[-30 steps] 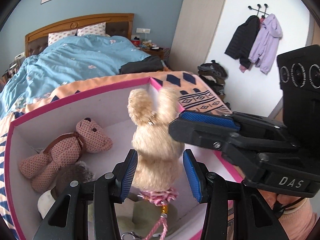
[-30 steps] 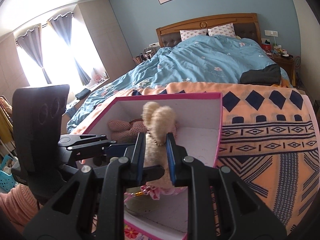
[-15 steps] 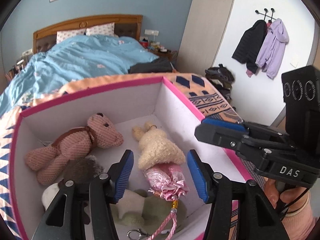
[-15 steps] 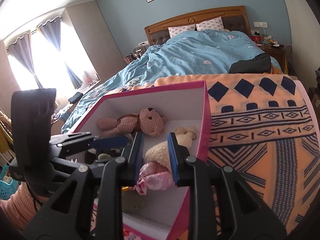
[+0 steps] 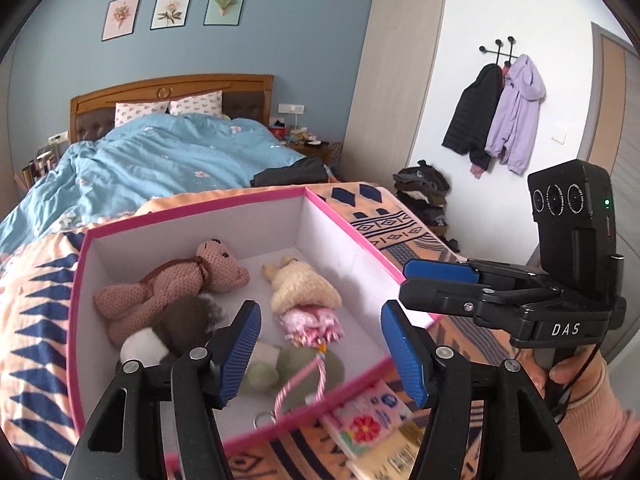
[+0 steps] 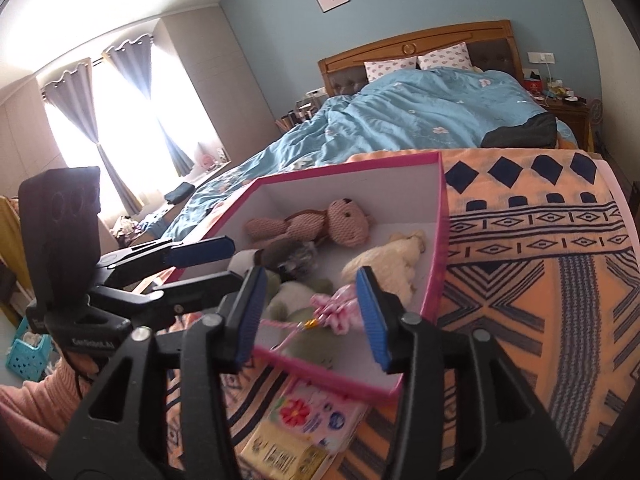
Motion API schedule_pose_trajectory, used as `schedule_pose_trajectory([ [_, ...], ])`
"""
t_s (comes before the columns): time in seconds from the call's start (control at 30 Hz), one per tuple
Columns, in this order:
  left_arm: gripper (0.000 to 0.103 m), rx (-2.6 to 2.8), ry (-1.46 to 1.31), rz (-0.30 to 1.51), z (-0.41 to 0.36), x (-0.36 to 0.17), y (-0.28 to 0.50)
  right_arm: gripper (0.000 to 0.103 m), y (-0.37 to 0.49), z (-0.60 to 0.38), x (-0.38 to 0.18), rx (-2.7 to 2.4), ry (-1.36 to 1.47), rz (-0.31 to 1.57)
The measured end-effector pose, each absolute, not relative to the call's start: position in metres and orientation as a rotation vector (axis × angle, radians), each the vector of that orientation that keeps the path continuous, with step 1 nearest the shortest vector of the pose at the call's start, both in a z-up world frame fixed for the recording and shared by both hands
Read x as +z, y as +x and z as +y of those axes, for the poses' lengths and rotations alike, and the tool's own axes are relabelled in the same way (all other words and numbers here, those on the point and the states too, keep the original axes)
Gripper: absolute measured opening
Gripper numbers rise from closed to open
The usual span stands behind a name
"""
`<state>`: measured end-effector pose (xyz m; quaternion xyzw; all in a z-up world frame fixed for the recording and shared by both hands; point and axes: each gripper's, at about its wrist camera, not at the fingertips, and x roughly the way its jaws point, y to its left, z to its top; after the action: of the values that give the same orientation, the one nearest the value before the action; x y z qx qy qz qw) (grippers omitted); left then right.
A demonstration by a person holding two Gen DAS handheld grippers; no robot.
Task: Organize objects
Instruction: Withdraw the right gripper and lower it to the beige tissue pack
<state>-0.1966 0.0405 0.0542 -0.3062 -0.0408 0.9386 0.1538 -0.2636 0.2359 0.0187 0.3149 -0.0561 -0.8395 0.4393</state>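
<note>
A pink-rimmed white box (image 5: 352, 232) (image 6: 434, 264) stands on the patterned blanket. In it lie a cream plush bunny in a pink skirt (image 5: 304, 292) (image 6: 384, 260), a pink knitted bear (image 5: 176, 284) (image 6: 320, 224), a brown-and-white plush (image 5: 176, 320) and a green plush (image 5: 288, 364). The bunny's pink cord (image 5: 304, 380) trails to the box's near side. My left gripper (image 5: 320, 348) is open and empty above the box's near edge. My right gripper (image 6: 312, 316) is open and empty, also over the near edge; it shows at the right in the left wrist view (image 5: 440, 280).
A tissue pack with a red flower (image 5: 368, 420) (image 6: 312, 412) and a yellow pack (image 6: 280, 452) lie on the blanket in front of the box. The orange and navy blanket (image 6: 540, 280) covers the bed's foot; a blue duvet (image 5: 168, 168) lies beyond. Coats (image 5: 496, 116) hang on the right wall.
The right gripper held the bunny upright over the box, lowered it in and opened. The bunny now lies in the box. Both grippers have drawn back and up.
</note>
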Motion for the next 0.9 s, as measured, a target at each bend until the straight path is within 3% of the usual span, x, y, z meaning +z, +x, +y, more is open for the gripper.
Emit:
schedule_pose_trajectory([
  [0.33, 0.064, 2.645, -0.894, -0.140, 0.043, 0.033, -0.146, 0.057, -0.214, 0.250, 0.006, -2.027, 0.803, -0.122],
  [0.9, 0.064, 2.479, -1.165, -0.183, 0.070, -0.047, -0.117, 0.060, -0.174, 0.278, -0.073, -1.989, 1.046, -0.192],
])
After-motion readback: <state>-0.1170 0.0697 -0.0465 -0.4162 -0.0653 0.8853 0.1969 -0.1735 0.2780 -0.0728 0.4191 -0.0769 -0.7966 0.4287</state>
